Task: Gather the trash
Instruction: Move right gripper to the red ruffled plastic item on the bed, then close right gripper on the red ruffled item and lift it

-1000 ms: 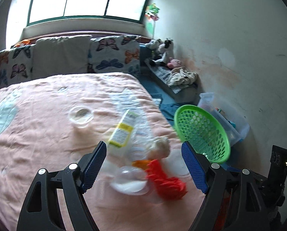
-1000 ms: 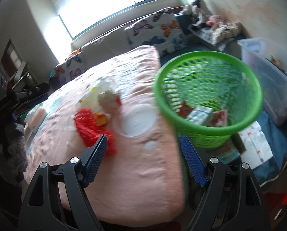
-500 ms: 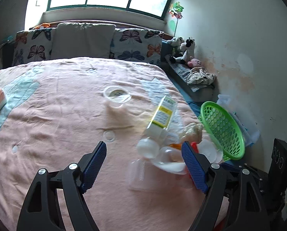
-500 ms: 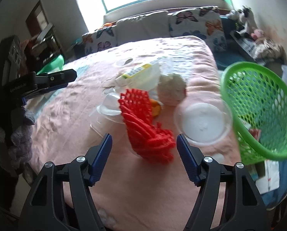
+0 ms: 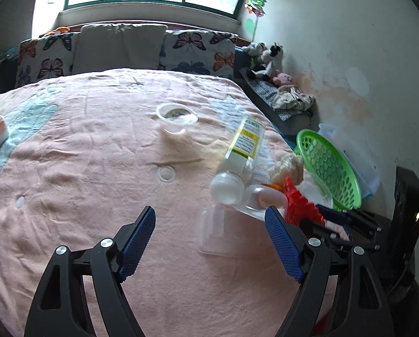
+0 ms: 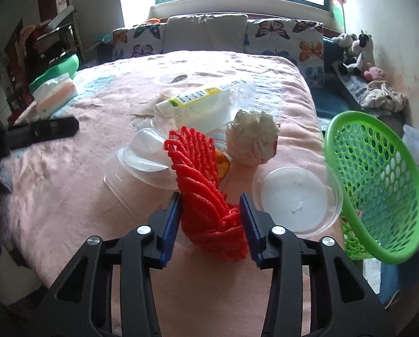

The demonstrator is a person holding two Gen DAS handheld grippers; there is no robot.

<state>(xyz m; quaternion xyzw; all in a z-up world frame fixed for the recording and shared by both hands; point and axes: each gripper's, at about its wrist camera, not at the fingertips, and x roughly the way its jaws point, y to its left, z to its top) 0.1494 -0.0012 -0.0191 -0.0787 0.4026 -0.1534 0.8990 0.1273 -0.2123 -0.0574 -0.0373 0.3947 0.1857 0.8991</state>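
Right gripper (image 6: 211, 215), jaws just closing, clamps the red foam mesh sleeve (image 6: 203, 185) on the pink bedspread (image 6: 97, 129). Left gripper (image 5: 209, 241) hangs wide open, empty.

A red foam net (image 6: 206, 196) lies on a pink bedspread (image 6: 77, 174). At its three o'clock, a green perforated basket (image 6: 378, 196); at twelve, a clear bottle with a yellow-and-white label (image 6: 201, 95). Butterfly-print pillows (image 6: 285, 36) flank a plain grey one (image 6: 206, 32). Each tool's pads are blue (image 6: 171, 224) on black arms.
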